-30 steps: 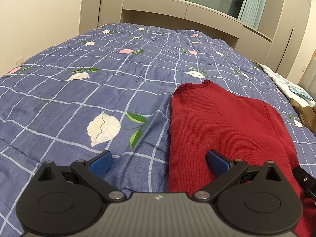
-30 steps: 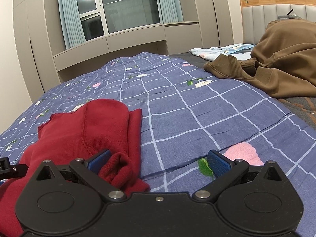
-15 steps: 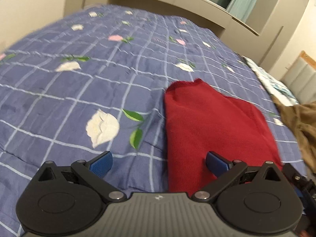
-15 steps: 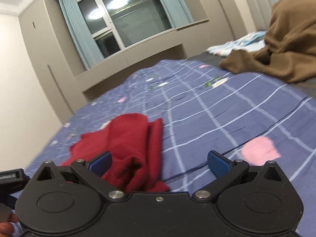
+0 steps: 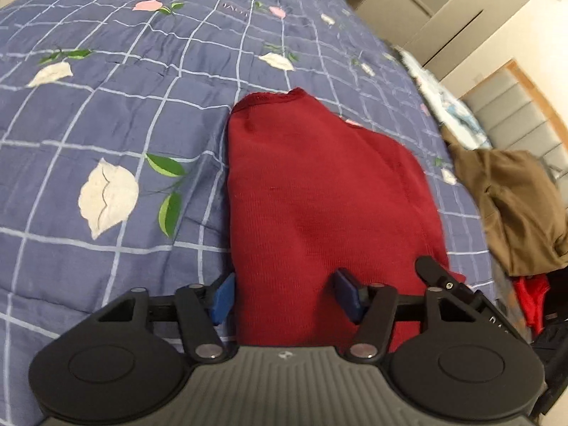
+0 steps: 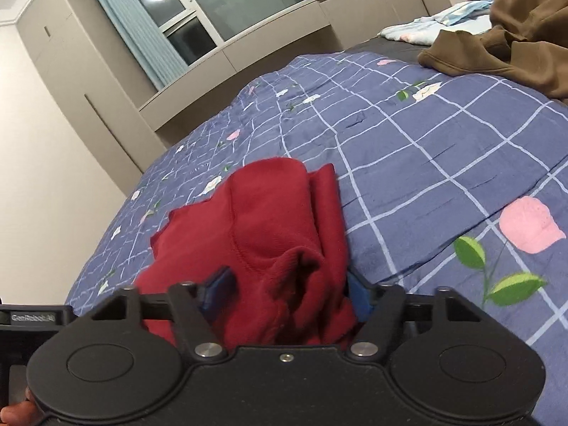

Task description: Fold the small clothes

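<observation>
so the dark red knitted garment lies on the blue checked floral quilt, already doubled lengthwise, i judge. my left gripper and right gripper each straddle its near hem, jaws part-closed around cloth; whether they pinch it, i cannot tell. the crosswise fold remains.

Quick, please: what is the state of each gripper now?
Left gripper: closing on the red garment, grip unclear.
Right gripper: closing on its bunched edge, grip unclear.
</observation>
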`<state>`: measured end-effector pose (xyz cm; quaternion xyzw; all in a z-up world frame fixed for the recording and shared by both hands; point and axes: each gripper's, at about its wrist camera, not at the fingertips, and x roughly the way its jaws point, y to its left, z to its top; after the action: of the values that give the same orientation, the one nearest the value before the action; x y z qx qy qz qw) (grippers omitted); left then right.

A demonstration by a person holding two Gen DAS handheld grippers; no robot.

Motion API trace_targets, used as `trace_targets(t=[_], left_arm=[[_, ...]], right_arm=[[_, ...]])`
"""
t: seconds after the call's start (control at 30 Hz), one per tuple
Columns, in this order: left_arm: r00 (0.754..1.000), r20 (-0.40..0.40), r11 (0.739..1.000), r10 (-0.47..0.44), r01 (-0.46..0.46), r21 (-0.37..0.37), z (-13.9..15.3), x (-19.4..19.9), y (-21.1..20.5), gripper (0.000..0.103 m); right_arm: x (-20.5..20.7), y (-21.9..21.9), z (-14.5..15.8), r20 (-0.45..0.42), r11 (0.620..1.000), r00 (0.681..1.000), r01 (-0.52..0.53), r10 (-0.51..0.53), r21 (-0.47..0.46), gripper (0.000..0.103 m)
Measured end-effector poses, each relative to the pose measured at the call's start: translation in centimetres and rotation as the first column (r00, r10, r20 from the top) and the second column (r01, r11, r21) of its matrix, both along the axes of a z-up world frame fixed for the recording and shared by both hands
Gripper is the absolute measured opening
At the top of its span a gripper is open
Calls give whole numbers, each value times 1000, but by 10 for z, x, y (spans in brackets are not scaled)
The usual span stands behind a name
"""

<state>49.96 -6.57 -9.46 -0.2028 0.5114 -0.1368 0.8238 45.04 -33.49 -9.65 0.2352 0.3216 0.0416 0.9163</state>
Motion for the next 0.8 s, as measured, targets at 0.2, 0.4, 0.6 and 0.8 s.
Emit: trace_targets(t=[0.2, 0.4, 0.6, 0.8], left_arm=[[997, 58, 991, -57, 49, 126, 27, -4, -11, 31], [976, 194, 962, -102, 47, 270, 71, -23, -4, 27], [960, 274, 937, -63, -38, 348, 103, -49, 55, 27], [965, 258, 918, 45, -141, 370, 99, -75, 124, 28]], right_arm=[[-7, 29, 28, 51, 993, 999, -12, 18, -115, 27], [-12, 70, 51, 123, 987, 988, -72, 90, -142, 25], [-19, 141, 59, 196, 978, 964, -154, 179, -137, 25], [-25, 213, 46, 170, 957, 948, -245, 270, -157, 25]])
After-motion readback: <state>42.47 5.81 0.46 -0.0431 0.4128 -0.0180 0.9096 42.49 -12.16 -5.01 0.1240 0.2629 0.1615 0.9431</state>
